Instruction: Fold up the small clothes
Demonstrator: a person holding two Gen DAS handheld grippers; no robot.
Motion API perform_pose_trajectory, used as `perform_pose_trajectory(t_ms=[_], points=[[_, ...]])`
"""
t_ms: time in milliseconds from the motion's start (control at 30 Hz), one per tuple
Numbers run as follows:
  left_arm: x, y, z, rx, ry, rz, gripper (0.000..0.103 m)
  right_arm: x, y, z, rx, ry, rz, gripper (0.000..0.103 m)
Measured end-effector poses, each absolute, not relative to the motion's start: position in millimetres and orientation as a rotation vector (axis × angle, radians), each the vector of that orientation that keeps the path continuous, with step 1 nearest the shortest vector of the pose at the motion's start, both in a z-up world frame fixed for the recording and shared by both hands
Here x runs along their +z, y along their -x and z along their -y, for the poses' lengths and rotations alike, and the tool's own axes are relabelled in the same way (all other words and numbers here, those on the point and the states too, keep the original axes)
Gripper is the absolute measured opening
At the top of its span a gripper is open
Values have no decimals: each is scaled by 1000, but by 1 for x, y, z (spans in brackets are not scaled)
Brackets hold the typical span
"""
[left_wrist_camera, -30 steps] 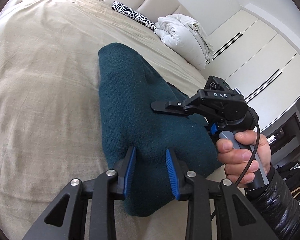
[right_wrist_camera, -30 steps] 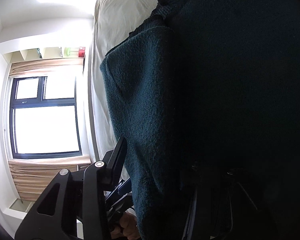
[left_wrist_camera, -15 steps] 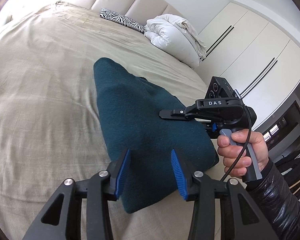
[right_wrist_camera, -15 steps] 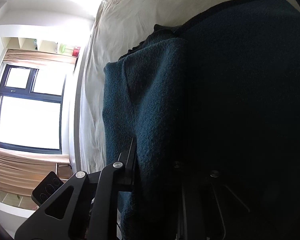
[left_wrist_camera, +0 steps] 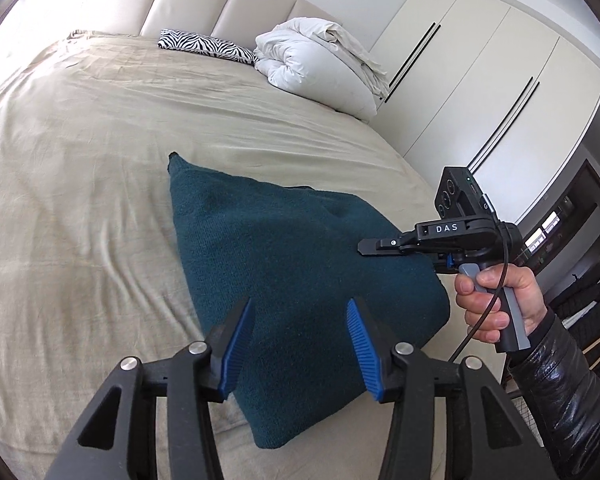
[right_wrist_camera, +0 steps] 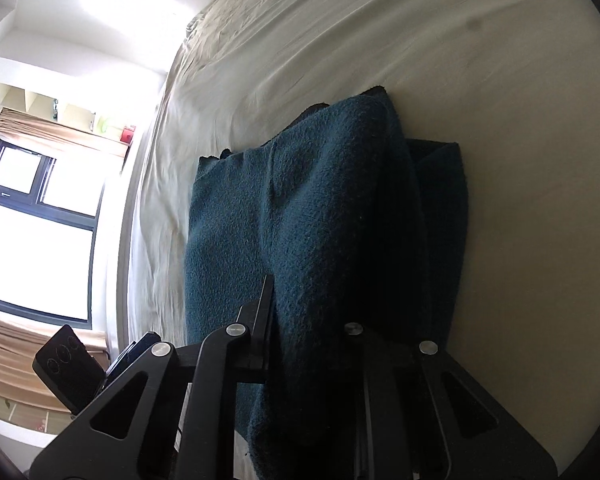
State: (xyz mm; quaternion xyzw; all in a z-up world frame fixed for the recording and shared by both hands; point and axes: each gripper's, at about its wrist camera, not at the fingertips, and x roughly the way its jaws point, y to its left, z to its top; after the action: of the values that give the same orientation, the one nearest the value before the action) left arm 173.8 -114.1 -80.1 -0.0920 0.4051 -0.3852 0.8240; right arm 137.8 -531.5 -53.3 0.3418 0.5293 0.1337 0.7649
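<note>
Beige sheets covered the bed (left_wrist_camera: pixel 84 168), with a zebra pillow (left_wrist_camera: pixel 206 45) and a bundled white duvet (left_wrist_camera: pixel 316 62) near the headboard and white wardrobes (left_wrist_camera: pixel 480 80) beyond. On the bed lay the folded teal cloth (left_wrist_camera: pixel 284 264), a thick wedge with its narrow corner pointing toward the headboard.

The left gripper (left_wrist_camera: pixel 298 344) hovered above the cloth's near end, its blue-padded fingers (left_wrist_camera: pixel 236 346) spread wide and holding nothing. A second ago it sat lower and closer to the cloth; it had since pulled back and up, so more of the cloth and bed showed.

The right gripper (left_wrist_camera: pixel 370 245) was held over the cloth's right edge. From the left camera its fingers looked close together; from its own camera, cloth (right_wrist_camera: pixel 320 240) bulged between the two fingers (right_wrist_camera: pixel 260 312), but I could not tell whether they gripped it. Earlier the cloth nearly filled that camera's view; now the right gripper had drawn away, revealing bed (right_wrist_camera: pixel 500 120) beside the cloth and the window (right_wrist_camera: pixel 32 224).
</note>
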Motion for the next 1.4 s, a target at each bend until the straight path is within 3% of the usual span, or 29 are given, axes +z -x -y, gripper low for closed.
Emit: perform_pose_trajectory(t_ms=[300,700,1267,1400], points=[[-112,-192,168,-784,91,-933,53,-86,-131,528,262,-809,-1153,14],[-122,-199,175,-763,50,-904,54,-61,-108,547,240,-817,-1099,13],[-124,-194,182,-763,-7,-835,54,-81,-87,579,231,-833,-1054,13],[-133,-193,189,-767,-42,-835,61,-91,-96,576,231,-848,-1057,13]])
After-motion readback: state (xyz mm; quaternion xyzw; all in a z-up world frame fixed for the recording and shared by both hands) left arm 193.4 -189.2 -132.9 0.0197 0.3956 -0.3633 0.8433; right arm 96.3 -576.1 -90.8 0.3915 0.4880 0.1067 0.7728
